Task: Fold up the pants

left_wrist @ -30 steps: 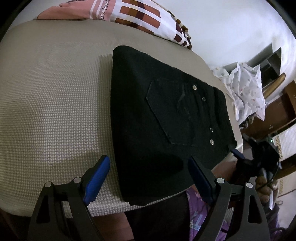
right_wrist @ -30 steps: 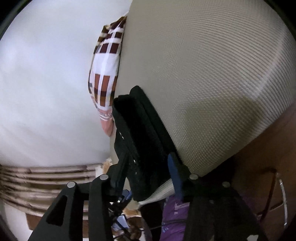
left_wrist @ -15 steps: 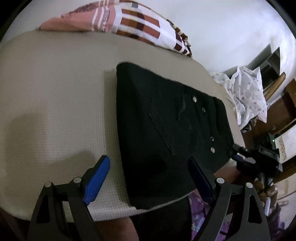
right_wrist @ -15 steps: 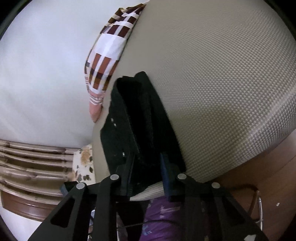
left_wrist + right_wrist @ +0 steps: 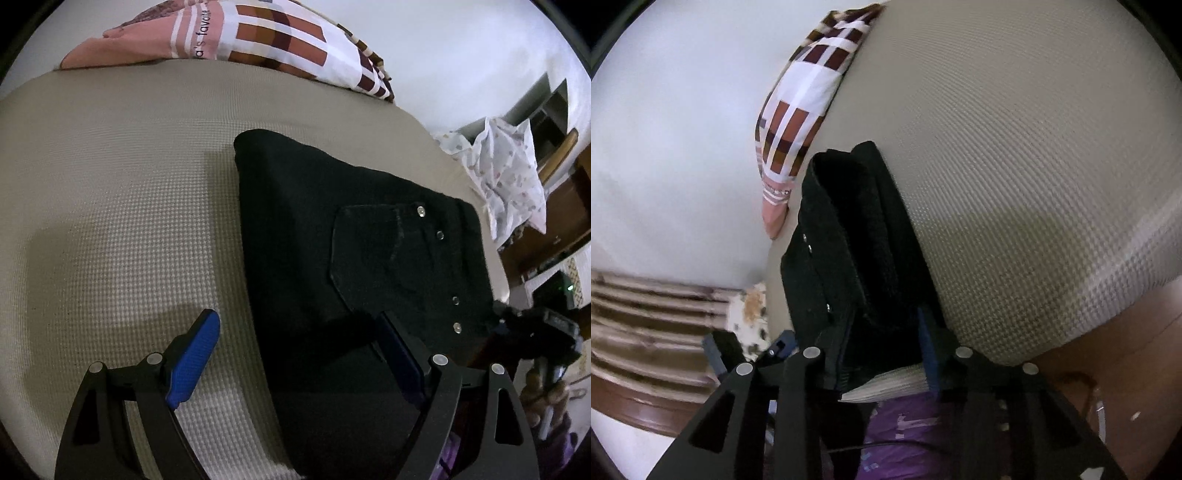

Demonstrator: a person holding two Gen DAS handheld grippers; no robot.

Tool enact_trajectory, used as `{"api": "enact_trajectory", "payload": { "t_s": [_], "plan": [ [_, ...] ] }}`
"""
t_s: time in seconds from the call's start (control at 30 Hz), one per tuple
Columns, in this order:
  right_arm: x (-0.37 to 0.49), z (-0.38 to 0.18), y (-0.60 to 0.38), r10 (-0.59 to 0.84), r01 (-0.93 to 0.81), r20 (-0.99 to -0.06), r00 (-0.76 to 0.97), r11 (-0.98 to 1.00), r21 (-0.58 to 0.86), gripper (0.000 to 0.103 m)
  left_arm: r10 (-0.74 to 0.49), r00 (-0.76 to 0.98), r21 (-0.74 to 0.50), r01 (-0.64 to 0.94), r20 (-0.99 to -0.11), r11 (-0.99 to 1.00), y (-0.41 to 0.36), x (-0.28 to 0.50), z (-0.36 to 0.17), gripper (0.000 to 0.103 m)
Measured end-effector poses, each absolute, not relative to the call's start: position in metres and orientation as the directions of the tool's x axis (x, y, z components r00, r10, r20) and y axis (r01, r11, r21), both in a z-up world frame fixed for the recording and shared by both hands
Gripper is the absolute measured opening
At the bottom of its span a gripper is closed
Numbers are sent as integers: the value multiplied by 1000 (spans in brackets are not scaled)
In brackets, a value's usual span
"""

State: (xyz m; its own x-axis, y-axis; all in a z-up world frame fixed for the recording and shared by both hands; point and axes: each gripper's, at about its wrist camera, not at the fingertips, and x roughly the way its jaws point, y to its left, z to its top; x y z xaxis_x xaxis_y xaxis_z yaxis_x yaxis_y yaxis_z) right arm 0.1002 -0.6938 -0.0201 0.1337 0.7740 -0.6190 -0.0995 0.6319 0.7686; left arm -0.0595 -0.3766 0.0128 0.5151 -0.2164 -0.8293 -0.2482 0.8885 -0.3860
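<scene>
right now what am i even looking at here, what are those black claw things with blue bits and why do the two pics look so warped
Those claws are hand-held grippers: a person carries one in each hand, and each has a wide-angle camera looking along its fingers, which bends the picture.

The left camera looks down on a bed with a beige textured cover. On it lie folded black pants, back pocket and metal studs facing up. The left gripper hangs open above their near edge, holding nothing. A patterned pillow lies at the far end.

The right camera sees the same pants from the side. The right gripper has its blue pads around the near corner of the pants; its jaws have just been opening, so whether it is really pinching is unclear. It also shows at the left picture's right edge.
</scene>
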Motion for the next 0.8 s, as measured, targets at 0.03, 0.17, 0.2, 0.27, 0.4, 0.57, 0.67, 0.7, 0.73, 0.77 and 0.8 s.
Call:
{"api": "enact_trajectory", "payload": {
  "t_s": [0.03,0.17,0.2,0.27,0.4,0.57,0.67,0.7,0.73,0.77,0.8],
  "plan": [
    [101,-16,-692,762,-121,-631,144,647,753,43,-217,513,-383,-243,-830,891,-378,-58,12,86],
    [110,-4,-682,729,-184,-660,182,685,705,64,-214,504,-368,-229,-837,901,-383,-54,10,86],
    [114,-3,-679,727,-198,-661,183,686,700,64,-211,502,-362,-226,-839,904,-385,-53,9,86],
    [120,-5,-672,723,-213,-671,164,690,692,64,-204,500,-351,-220,-842,910,-387,-51,9,86],
    [131,-18,-660,730,-214,-673,119,680,701,64,-185,496,-327,-216,-848,920,-392,-50,8,86],
    [131,-20,-651,732,-261,-673,104,673,692,65,-156,494,-291,-209,-856,934,-397,-48,8,86],
    [132,-20,-650,740,-282,-665,97,662,695,65,-141,490,-271,-205,-860,940,-399,-45,7,86],
    [132,-20,-650,744,-294,-662,95,656,695,65,-136,489,-264,-203,-861,943,-400,-45,7,86],
    [132,-20,-650,746,-308,-660,91,651,693,65,-128,487,-253,-200,-864,947,-402,-44,7,86],
    [133,-20,-648,746,-320,-660,89,649,691,65,-125,487,-248,-196,-865,949,-403,-44,7,86],
    [134,-20,-647,748,-337,-658,86,644,687,65,-122,487,-243,-193,-865,951,-404,-43,7,86]
  ]
}}
